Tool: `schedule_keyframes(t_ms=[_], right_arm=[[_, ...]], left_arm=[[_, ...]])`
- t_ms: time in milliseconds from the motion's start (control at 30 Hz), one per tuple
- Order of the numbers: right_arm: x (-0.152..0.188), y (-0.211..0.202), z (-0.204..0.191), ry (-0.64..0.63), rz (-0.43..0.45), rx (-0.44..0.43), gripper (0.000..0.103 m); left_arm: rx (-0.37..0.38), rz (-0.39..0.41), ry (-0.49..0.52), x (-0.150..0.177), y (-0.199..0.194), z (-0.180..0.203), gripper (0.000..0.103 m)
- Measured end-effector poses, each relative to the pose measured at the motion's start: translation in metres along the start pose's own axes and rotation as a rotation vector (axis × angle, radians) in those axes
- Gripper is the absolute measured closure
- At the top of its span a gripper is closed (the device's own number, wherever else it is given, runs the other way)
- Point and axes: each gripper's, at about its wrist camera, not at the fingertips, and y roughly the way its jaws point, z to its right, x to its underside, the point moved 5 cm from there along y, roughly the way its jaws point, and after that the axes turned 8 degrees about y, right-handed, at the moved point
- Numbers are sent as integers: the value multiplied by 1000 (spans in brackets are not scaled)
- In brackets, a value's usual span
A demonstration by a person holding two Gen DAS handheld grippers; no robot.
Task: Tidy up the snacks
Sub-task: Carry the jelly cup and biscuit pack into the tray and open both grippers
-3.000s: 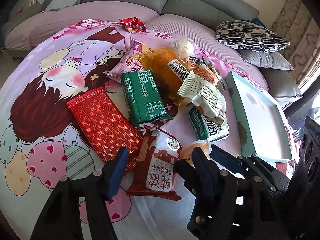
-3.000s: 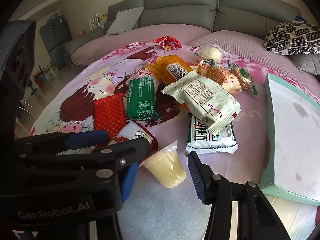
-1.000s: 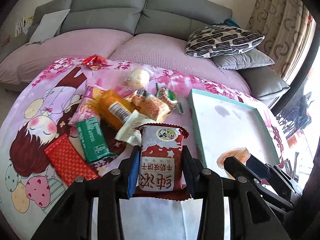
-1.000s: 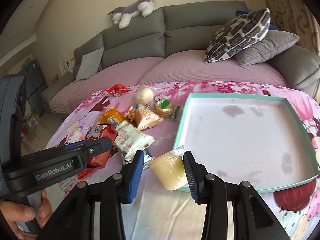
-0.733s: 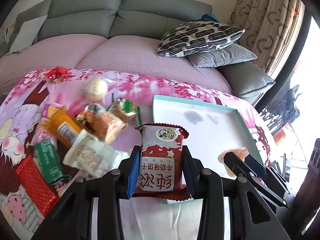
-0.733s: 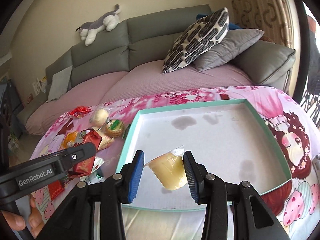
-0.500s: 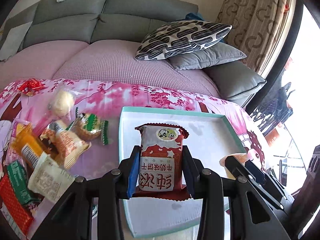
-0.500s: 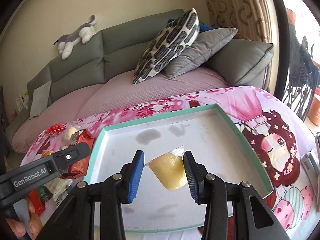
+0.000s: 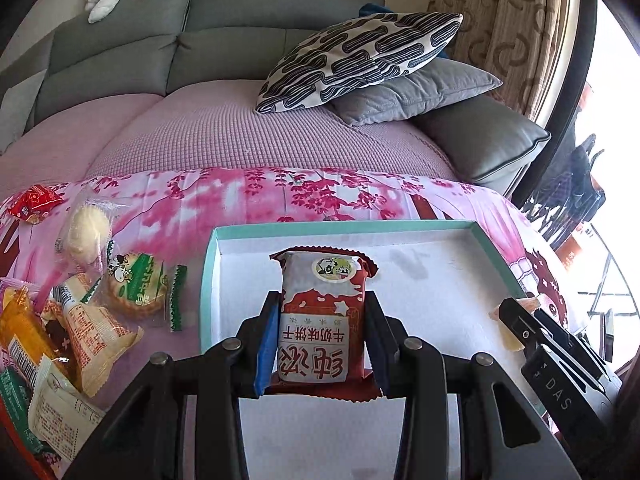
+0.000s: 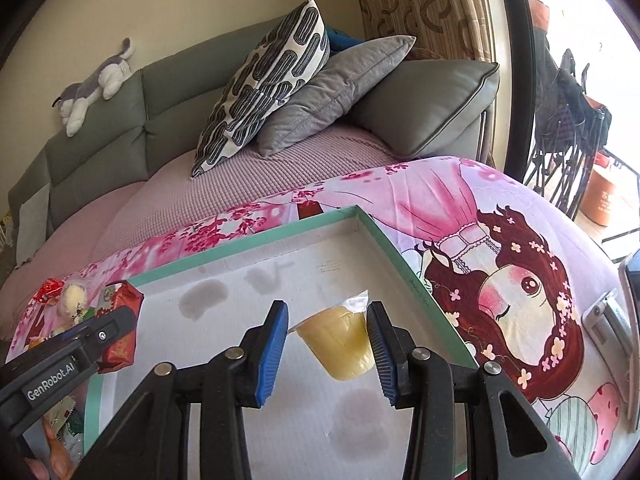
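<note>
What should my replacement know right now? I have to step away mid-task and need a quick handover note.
Left gripper: shut on the red biscuit pack, held over the teal tray.
Right gripper: shut on the yellow jelly cup, also over the tray.
Done: both snacks picked up and brought to the tray; nothing set down in it yet.
Left: release both, then fetch the remaining snacks piled left of the tray.

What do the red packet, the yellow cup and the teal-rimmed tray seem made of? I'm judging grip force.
Red biscuit packet: glossy printed plastic film, judging by its crimped zigzag ends.
Yellow jelly cup: thin translucent plastic with a clear film lid, its tab sticking up.
Teal-rimmed tray: likely matte cardboard; its white floor shows darker, soaked-looking stains.
</note>
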Motion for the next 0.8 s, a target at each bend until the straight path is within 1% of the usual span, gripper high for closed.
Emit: schedule_keyframes(t_ms=[167,367,500,533,567,600,633,667,733,800], right_arm=[[4,6,0,-2,-28,6,59],[8,9,0,-5,-50,15,59],[7,7,0,-13,-50,27,59],[8,7,0,-14,-55,27,58],[7,7,-1,-16,-54,28,57],[7,7,-1,-17,-52,33,56],[7,6,0,-17,-52,38,51],[7,6,0,-17,-50,41,47],[6,5,1,-16,-49,40,45],[6,4,2,-16,-50,41,44]], left_arm=[[-21,-33,-1,5,12,0,62],[-25,-36,25,6,13,7,62],[-28,-44,17,6,10,7,62],[-33,-47,13,6,8,6,59],[-39,-52,8,6,8,5,52],[-46,-57,1,6,7,3,47],[-53,-61,-5,5,5,2,42],[-56,-62,-7,5,4,1,42],[-63,-57,-8,4,0,0,42],[-73,-57,-6,3,-3,-1,36]])
